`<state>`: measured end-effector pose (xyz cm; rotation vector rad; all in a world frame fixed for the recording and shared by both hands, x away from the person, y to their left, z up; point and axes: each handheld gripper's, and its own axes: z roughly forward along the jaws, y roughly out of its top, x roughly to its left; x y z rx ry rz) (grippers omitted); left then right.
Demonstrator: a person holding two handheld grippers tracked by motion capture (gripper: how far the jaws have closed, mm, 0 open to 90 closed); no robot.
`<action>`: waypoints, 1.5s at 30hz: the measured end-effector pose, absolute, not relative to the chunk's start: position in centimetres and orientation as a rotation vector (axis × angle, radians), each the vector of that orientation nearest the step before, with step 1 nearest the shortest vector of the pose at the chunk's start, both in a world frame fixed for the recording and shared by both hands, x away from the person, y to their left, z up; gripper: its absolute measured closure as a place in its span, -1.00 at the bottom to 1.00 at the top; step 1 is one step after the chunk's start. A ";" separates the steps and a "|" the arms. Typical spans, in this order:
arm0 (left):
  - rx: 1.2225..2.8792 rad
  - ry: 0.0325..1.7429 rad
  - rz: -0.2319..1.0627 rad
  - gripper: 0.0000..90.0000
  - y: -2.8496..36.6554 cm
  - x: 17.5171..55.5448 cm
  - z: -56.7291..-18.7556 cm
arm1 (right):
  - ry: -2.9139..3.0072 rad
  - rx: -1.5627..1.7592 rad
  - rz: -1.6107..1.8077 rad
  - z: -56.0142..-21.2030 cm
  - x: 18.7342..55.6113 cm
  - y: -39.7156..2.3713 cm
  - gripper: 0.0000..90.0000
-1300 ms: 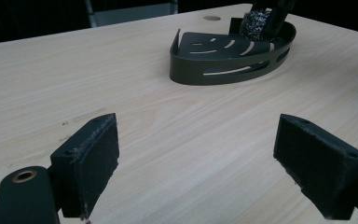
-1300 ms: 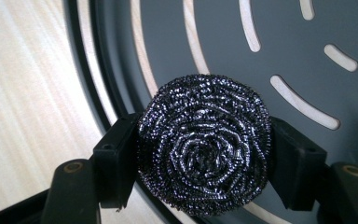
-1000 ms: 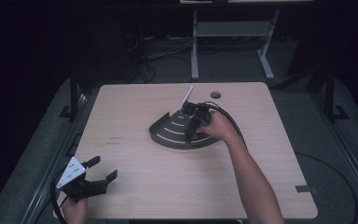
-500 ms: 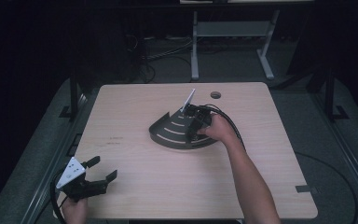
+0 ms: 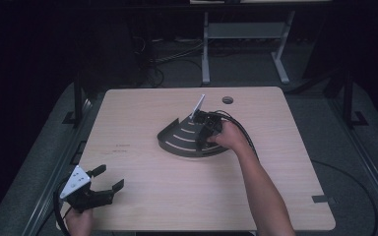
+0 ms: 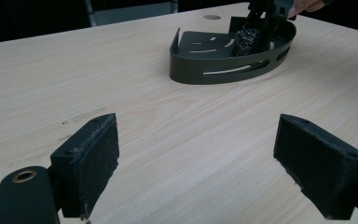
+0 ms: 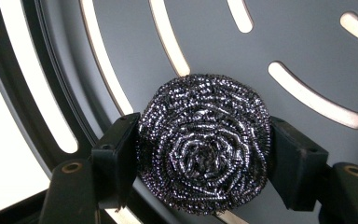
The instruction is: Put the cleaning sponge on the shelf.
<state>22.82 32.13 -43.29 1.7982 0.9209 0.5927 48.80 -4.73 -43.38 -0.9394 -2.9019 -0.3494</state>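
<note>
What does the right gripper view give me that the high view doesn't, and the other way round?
Right gripper view alone: the round steel-wool scouring pad pressed between the right gripper's two black jaws, just over the slotted floor.

High view alone: the pale wooden table, the left gripper open near its front-left corner, a person's right forearm, and a thin light flat piece standing tilted at the tray's far edge.

Both: the dark fan-shaped slotted metal tray.

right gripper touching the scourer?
Touching. The right gripper view shows both jaws pressed against the sides of the scourer, with the right gripper over the slotted tray.
</note>
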 end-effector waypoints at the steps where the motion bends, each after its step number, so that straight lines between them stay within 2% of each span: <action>1: 1.798 0.922 0.592 -0.70 32.1 22.8 -43.3 | -2.899 -0.940 -0.350 -43.4 48.8 -4.8 -0.30; 24: 1.795 0.921 0.594 -0.70 32.1 22.8 -43.3 | -2.908 -0.954 -0.375 -42.6 48.6 -5.1 -0.44; 45: 1.796 0.926 0.595 -0.70 32.1 22.8 -43.2 | -2.906 -1.007 -0.476 -40.2 48.3 -7.1 -0.51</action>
